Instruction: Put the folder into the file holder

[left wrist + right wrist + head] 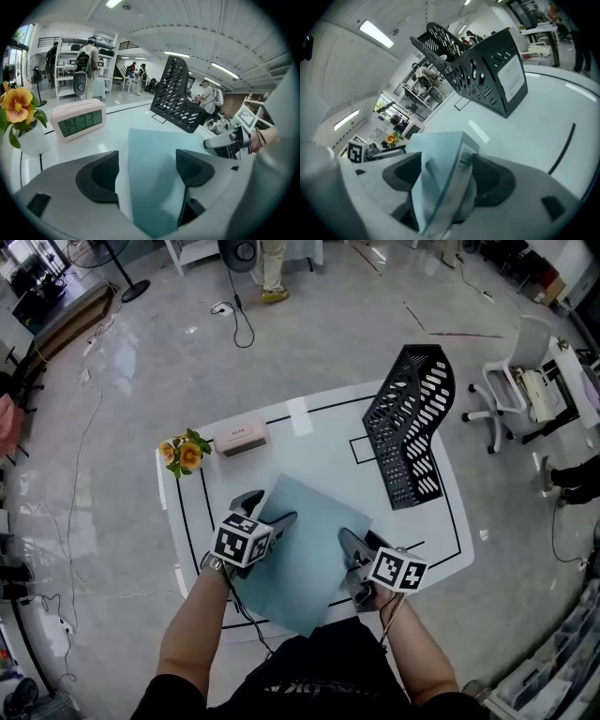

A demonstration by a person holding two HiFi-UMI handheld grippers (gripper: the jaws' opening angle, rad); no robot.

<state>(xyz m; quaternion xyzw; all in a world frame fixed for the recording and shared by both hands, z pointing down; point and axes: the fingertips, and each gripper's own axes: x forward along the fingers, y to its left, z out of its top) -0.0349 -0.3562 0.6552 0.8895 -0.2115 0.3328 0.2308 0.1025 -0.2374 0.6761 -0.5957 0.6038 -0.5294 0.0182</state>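
Observation:
The teal folder [314,521] lies slantwise in the middle of the white table [319,442], its near corner reaching the front edge. My left gripper [272,509] sits at the folder's left edge. Its jaws stand wide, and the sheet [150,154] runs up between them. My right gripper [359,545] is at the folder's right edge, jaws wide apart. The folder's labelled spine [440,154] stands between them, raised off the table. The black perforated file holder [405,427] stands upright at the far right of the table, apart from both grippers.
A pink digital clock [241,440] and a small vase of orange flowers [186,454] stand at the table's far left. Black tape lines mark the tabletop. A white chair [516,381] stands beyond the table on the right, and cables lie on the floor.

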